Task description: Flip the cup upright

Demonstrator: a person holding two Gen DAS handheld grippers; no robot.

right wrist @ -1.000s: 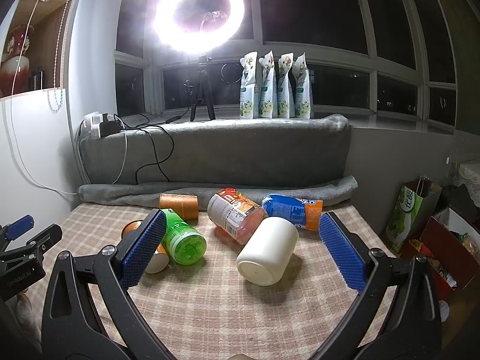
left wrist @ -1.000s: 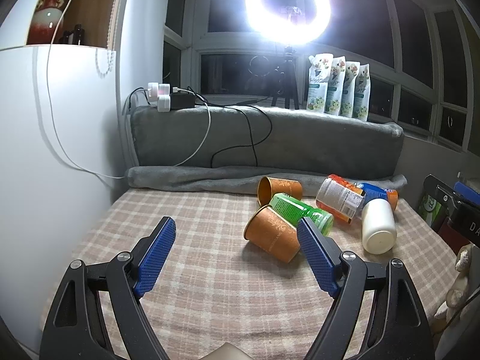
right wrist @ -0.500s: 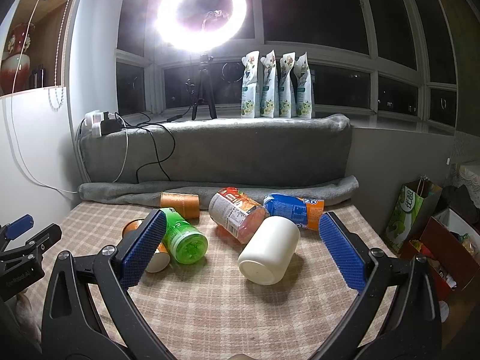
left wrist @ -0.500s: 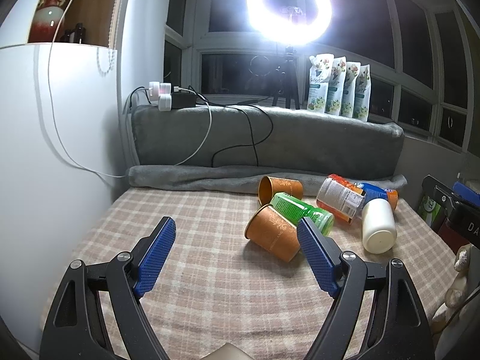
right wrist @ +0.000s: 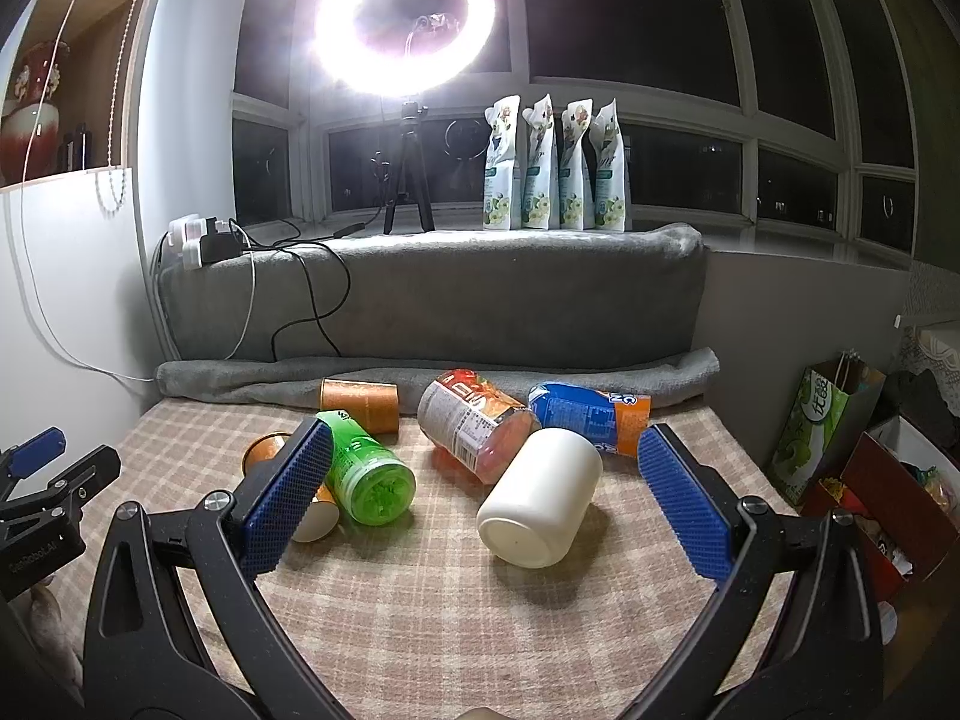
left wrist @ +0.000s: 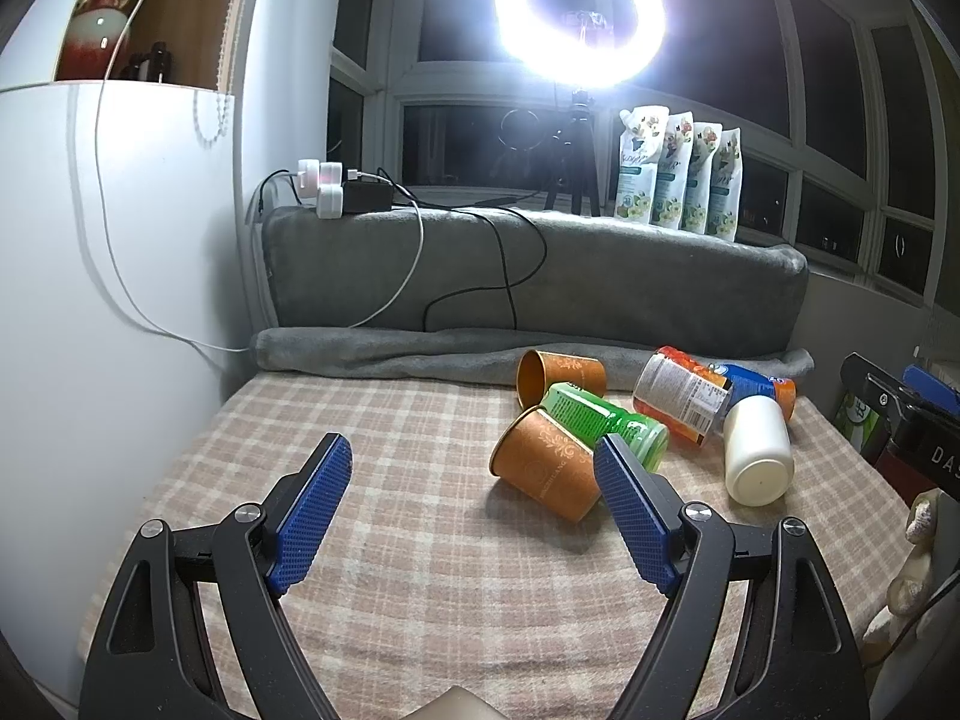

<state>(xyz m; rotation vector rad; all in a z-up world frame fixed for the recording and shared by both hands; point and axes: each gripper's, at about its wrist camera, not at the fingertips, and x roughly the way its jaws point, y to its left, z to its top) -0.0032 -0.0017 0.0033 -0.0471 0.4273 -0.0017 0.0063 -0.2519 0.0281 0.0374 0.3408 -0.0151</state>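
Left wrist view: the left gripper (left wrist: 471, 495) hovers with its blue-padded fingers spread wide, holding nothing, above a tabletop (left wrist: 420, 570) covered in beige plaid cloth. Just beyond its right finger lies an orange paper cup (left wrist: 549, 471) on its side. A green bottle (left wrist: 603, 426) rests against that cup from behind, and a second orange paper cup (left wrist: 561, 375) lies farther back, its open mouth facing left. To the right lie a jar with a printed label (left wrist: 681, 399), a blue and orange bottle (left wrist: 759, 384) and a white cup (left wrist: 756, 450) on its side, base toward the camera. A rolled grey blanket (left wrist: 384, 351) borders the far edge, under a bright ring light (left wrist: 579, 15).

Right wrist view: the right gripper (right wrist: 483, 489) is also spread wide and empty. The white cup (right wrist: 540, 498) lies tipped between its fingers, touching the jar (right wrist: 474, 426) behind it. The left finger hides most of the near orange cup (right wrist: 267, 450). Only here show a green paper bag (right wrist: 825, 420) and a red box (right wrist: 870, 492) off to the right.
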